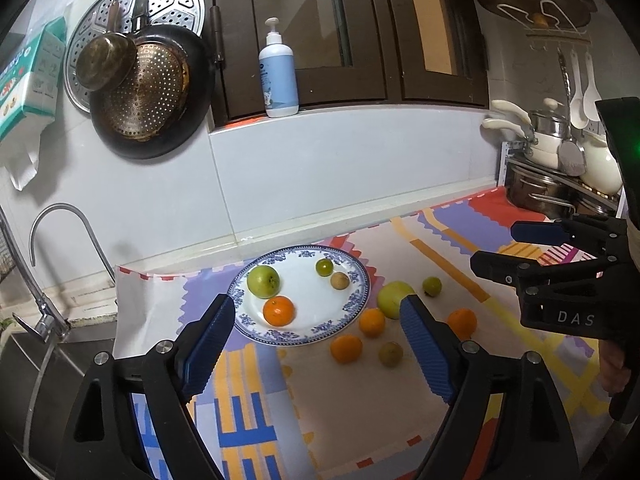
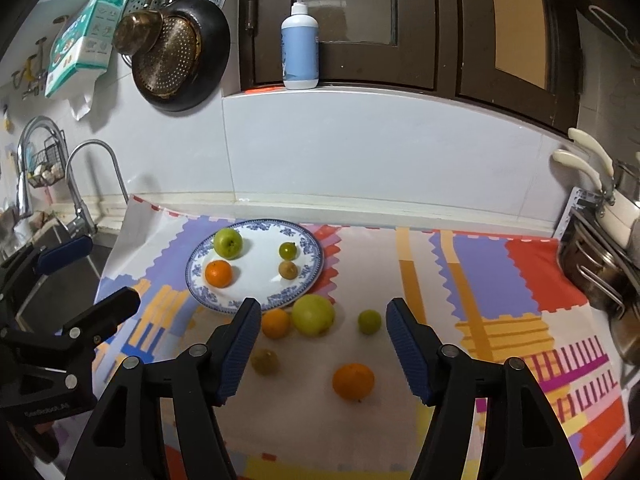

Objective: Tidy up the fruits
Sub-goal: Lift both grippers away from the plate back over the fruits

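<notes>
Left tool (image 1: 318, 320) hovering w/ fingers spread wide, gripping nothing. Right tool (image 2: 320, 328) also spread, empty, hanging above loose fruit. Blue-patterned plate (image 2: 308, 276) sitting on counter cloth (image 2: 480, 264), holding green apple (image 2: 227, 243), orange (image 2: 218, 273), two small fruits. Beside plate lying: big green apple (image 2: 313, 314), oranges, small green fruit (image 2: 369, 321).

plate (image 2: 256, 306): white, blue floral rim
apple on plate (image 2: 227, 243): green
orange on plate (image 2: 218, 273): orange
big apple off plate (image 2: 312, 315): yellow-green
tablecloth (image 2: 480, 272): purple, red, yellow, white blocks, stripes
gripper pads (image 2: 240, 354): blue, ribbed
soap bottle (image 2: 299, 50): light blue, white pump
</notes>
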Tool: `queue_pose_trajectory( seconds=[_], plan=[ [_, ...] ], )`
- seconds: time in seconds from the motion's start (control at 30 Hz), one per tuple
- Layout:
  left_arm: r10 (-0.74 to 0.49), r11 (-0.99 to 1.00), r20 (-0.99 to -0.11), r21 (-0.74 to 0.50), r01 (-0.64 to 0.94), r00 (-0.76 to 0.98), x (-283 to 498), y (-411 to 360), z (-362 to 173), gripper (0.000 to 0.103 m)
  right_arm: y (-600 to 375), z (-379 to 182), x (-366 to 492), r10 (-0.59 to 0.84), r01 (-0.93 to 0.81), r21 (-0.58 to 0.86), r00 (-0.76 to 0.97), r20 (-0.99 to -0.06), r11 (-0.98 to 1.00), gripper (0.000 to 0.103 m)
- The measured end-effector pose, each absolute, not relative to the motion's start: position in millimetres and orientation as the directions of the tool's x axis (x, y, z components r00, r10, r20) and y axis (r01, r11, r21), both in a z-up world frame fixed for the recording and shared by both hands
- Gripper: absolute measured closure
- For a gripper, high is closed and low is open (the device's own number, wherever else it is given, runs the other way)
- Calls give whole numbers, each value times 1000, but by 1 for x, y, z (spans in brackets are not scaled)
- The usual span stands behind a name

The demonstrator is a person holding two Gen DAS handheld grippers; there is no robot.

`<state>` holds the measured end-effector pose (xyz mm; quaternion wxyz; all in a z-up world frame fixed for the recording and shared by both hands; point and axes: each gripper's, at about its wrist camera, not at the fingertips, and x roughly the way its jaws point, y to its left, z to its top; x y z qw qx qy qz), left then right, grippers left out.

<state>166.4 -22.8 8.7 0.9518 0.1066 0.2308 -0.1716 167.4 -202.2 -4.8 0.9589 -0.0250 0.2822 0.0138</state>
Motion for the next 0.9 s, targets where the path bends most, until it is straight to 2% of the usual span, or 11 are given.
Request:
queue_pose_trajectory(
  seconds=[0.37, 0.9],
  plan=[
    [-286, 902, -502, 147, 406, 816, 158, -40, -8, 17, -215, -24, 160, 25, -68, -51, 808, -589, 996, 37],
    [-276, 875, -618, 154, 458, 736, 180, -68, -56, 17, -230, -70, 176, 48, -119, -56, 724, -688, 991, 37]
  ],
)
